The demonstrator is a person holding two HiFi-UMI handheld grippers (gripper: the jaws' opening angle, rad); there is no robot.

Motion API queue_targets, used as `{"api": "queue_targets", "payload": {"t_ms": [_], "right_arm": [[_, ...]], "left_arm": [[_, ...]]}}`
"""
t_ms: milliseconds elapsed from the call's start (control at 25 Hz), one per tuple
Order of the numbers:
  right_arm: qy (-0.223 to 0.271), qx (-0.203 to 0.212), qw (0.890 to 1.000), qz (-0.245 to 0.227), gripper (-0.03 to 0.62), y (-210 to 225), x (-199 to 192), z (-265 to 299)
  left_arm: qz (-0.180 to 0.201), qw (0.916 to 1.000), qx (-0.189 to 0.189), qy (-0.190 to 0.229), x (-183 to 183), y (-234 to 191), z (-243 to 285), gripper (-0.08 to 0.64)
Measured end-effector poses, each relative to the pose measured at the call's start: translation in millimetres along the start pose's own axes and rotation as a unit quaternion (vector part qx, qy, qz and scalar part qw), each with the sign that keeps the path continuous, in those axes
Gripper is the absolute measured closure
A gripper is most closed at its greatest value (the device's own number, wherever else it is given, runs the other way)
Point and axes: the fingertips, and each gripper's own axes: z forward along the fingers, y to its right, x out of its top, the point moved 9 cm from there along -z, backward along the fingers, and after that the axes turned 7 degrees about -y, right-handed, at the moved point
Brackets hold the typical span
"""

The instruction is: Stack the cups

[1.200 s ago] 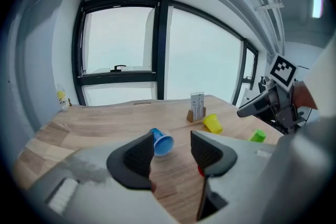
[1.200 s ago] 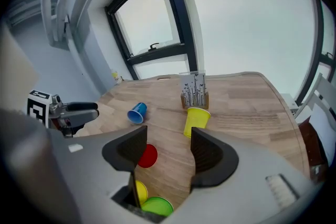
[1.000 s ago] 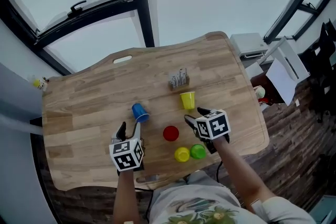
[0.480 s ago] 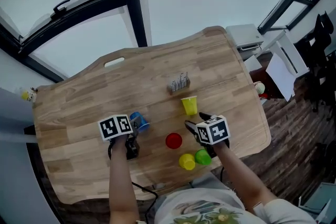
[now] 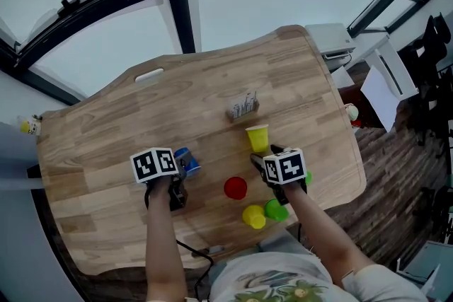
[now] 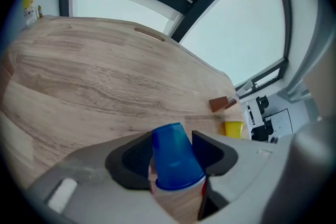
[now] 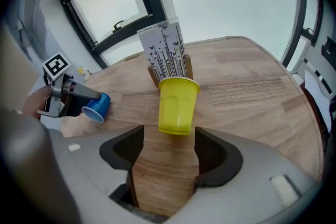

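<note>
A blue cup [image 5: 185, 160] lies on its side on the wooden table [image 5: 106, 131]. My left gripper [image 5: 181, 172] is down at it. In the left gripper view the blue cup [image 6: 176, 157] lies between the jaws of the left gripper [image 6: 172, 136], which have just been opening; they are open, no grip shows. A yellow cup [image 5: 257, 137] stands upright. My right gripper [image 5: 265, 154] is open just short of it, its jaws newly widened. In the right gripper view the yellow cup [image 7: 178, 105] stands just beyond the tips of the right gripper [image 7: 168, 134].
A red cup [image 5: 235, 187], a second yellow cup [image 5: 253, 216] and a green cup [image 5: 274, 209] stand near the front edge between my arms. A card holder [image 5: 242, 107] stands behind the upright yellow cup. A cable [image 5: 202, 250] runs along the front edge.
My left gripper swung from the front edge to the blue cup and lowered around it. My right gripper sank and edged toward the upright yellow cup.
</note>
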Motion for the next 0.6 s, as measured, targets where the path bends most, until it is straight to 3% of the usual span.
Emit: {"api": "queue_targets", "payload": {"t_ms": [120,320,600], "right_arm": [[-0.004,0.003,1.000,0.005,0.285,2,1,7],[0.012,-0.004,1.000,0.002,0.403,4,0,1],[0.035,0.005,0.999,-0.029,0.410,-1,-6,-25]], "left_arm": [[0.026,0.9996,0.010,0.007,-1,4,-5,0.313],[0.074,0.9955,0.025,0.053,-6,15,-20,0.318],[0.110,0.9874,0.039,0.107,-30,29,-40,0.320]]}}
